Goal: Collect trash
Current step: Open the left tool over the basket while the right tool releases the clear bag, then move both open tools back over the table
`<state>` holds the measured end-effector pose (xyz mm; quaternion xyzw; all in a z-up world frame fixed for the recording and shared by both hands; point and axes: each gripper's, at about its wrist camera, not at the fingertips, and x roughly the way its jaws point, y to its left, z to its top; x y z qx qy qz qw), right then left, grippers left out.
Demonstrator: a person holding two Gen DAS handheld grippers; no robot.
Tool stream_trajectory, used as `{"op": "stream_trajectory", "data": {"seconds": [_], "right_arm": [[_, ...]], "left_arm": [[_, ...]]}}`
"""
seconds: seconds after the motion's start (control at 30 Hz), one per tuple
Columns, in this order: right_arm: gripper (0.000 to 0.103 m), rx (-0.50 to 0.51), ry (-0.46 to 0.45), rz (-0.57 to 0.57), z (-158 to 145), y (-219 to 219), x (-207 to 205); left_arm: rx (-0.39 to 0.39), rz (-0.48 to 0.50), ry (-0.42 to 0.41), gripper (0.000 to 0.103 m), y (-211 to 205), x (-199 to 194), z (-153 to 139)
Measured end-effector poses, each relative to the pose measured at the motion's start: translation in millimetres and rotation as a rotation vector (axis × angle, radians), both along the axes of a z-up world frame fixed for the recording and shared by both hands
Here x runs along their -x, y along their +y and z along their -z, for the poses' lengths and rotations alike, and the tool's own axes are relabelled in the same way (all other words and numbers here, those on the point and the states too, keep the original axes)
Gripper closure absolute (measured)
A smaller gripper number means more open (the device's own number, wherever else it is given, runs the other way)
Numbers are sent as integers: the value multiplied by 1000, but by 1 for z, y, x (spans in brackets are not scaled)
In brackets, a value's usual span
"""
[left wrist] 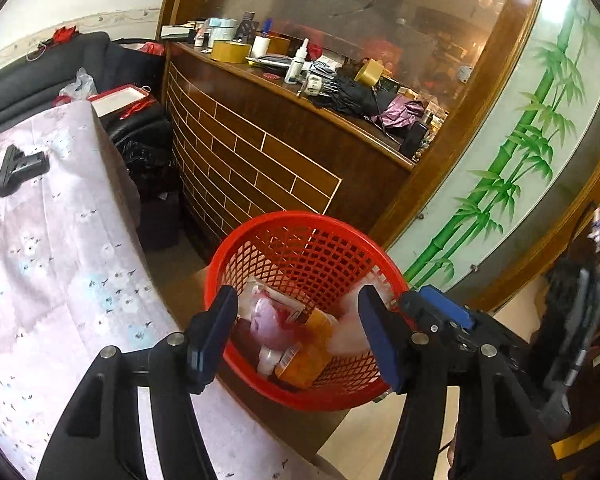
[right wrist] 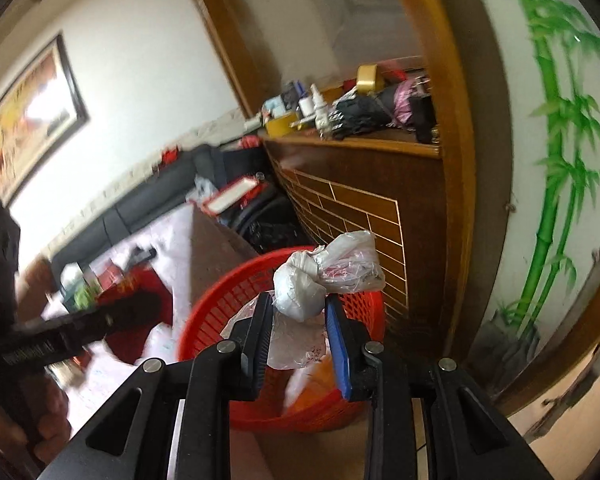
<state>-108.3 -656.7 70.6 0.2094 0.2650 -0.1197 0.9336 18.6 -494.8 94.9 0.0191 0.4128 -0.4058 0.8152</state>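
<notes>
A red mesh basket stands on the floor beside the table and holds several pieces of trash, among them an orange packet and a pinkish wrapper. My left gripper is open and empty, its fingers on either side of the basket's near rim. My right gripper is shut on a knotted clear plastic bag and holds it above the same basket. The right gripper also shows in the left wrist view, at the basket's right rim.
A table with a pale floral cloth lies at the left with a black clip on it. A brown tiled counter crowded with bottles and tape stands behind the basket. A bamboo-painted glass panel is on the right.
</notes>
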Motion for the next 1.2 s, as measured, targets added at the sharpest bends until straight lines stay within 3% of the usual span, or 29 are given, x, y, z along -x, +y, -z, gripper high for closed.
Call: {"op": "stream_trajectory", "data": {"seconds": [0.07, 0.37, 0.57, 0.77, 1.07, 1.2], "right_arm": [[59, 2, 32, -34, 10, -1, -10], [59, -74, 10, -21, 24, 2, 10], [55, -68, 5, -114, 15, 45, 10], [55, -48, 14, -275, 3, 112, -11], [55, -47, 50, -467, -2, 203, -40], [55, -38, 71, -522, -2, 233, -48]], "left_arm": [[-3, -16, -8, 42, 9, 1, -1], [-47, -79, -66, 41, 84, 23, -4], [-98, -161, -78, 41, 158, 32, -2], [-117, -280, -81, 41, 246, 28, 1], [-186, -589, -74, 41, 414, -21, 5], [-214, -688, -11, 41, 480, -63, 19]]}}
